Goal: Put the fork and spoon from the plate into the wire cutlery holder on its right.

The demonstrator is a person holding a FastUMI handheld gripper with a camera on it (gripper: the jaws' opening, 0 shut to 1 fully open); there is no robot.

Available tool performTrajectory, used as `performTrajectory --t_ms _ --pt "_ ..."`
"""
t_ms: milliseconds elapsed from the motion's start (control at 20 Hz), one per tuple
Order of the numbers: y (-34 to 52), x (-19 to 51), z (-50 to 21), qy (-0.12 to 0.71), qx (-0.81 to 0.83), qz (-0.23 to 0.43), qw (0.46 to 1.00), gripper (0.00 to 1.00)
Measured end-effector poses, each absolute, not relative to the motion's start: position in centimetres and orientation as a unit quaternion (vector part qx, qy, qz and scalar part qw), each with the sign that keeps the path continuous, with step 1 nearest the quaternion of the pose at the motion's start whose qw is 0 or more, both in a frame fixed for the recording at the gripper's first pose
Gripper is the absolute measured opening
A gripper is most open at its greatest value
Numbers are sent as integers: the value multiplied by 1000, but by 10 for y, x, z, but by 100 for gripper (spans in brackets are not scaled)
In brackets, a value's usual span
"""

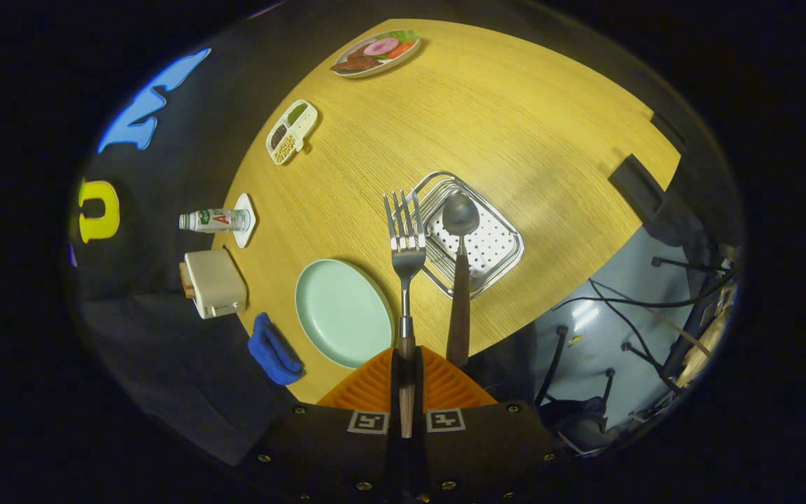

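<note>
Fork point(405, 266), a steel one with four tines and a handle that turns to dark wood lower down, stands straight out from the fingers point(378, 381), which are clenched on its handle, one pressing from each side, so its long axis runs directly forward along them with the tines farthest away. Its tines hang over the near left rim of the wire cutlery holder point(497, 269), a shiny metal basket with a perforated tray floor, which sits on the pale wooden worktop point(515, 119) just to the right of the round mint-green plate point(340, 311). That plate now lies bare, to the left of the held handle. Just right of the fork a steel spoon point(460, 280) with a brown wooden handle has its bowl over the holder's tray and its handle slanting back toward the fingers; whether it rests in the basket or leans on the rim I cannot tell. By my judgement the fork only needs carrying a little rightward and lowering tines first into the basket.
</note>
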State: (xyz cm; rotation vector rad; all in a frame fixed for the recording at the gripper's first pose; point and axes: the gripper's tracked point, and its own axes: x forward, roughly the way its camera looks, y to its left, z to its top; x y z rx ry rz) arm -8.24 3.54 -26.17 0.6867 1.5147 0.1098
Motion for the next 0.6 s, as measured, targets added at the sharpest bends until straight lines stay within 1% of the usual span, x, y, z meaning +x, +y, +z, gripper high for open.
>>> performTrajectory --t_ms 250,500,600 --pt "31 -75 -266 676 346 33 650 5" --pt "26 -70 -266 676 365 21 639 5" --pt "27 -70 -265 677 372 20 634 7"
